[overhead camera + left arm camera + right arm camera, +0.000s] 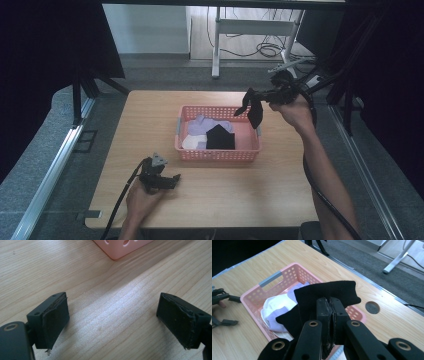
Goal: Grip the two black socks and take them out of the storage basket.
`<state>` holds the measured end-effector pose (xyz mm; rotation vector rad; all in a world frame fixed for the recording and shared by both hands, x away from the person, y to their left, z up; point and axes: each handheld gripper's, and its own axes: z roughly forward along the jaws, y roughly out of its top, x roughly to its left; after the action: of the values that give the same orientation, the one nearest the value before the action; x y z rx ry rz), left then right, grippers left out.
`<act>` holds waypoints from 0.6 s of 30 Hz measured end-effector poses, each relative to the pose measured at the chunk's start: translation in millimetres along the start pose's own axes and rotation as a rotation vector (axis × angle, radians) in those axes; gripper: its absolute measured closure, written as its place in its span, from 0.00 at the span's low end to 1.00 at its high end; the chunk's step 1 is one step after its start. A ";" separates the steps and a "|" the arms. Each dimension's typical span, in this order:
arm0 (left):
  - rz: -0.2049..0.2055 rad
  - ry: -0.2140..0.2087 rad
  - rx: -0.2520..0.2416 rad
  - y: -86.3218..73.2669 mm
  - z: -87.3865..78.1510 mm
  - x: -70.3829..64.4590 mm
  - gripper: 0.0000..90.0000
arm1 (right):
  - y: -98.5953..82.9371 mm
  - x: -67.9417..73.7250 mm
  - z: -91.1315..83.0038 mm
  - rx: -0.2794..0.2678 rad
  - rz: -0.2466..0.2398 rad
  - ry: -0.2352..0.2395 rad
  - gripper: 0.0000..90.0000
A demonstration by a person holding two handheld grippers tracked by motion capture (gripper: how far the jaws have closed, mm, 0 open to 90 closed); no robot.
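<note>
Your right gripper point(256, 107) was clenched on 1 black cloth point(325, 293), held in the air over the basket's point(218, 154) 3 o'clock rim. Your left gripper point(172, 179) rested on the table point(240, 195) at the basket's 7 o'clock, jaws wide apart, nothing between them. Already in the basket: another black piece point(220, 138), a purple one point(202, 125), a white one point(191, 143). Judged nearly done; the held cloth was not yet lowered in and let go.

Legible markings: none. No text, label, brand, number or sign can be read on the table, the basket, the cloths or either gripper
</note>
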<state>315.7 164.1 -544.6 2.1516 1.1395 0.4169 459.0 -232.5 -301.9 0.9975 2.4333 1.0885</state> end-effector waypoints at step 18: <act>0.000 0.001 -0.003 -0.1 0.1 -0.1 0.12 | -48.9 -42.2 -33.4 0.017 0.097 -0.101 0.97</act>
<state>315.6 164.0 -544.7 2.1490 1.1387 0.4188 448.9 -303.0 -316.4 1.1573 2.3393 1.0235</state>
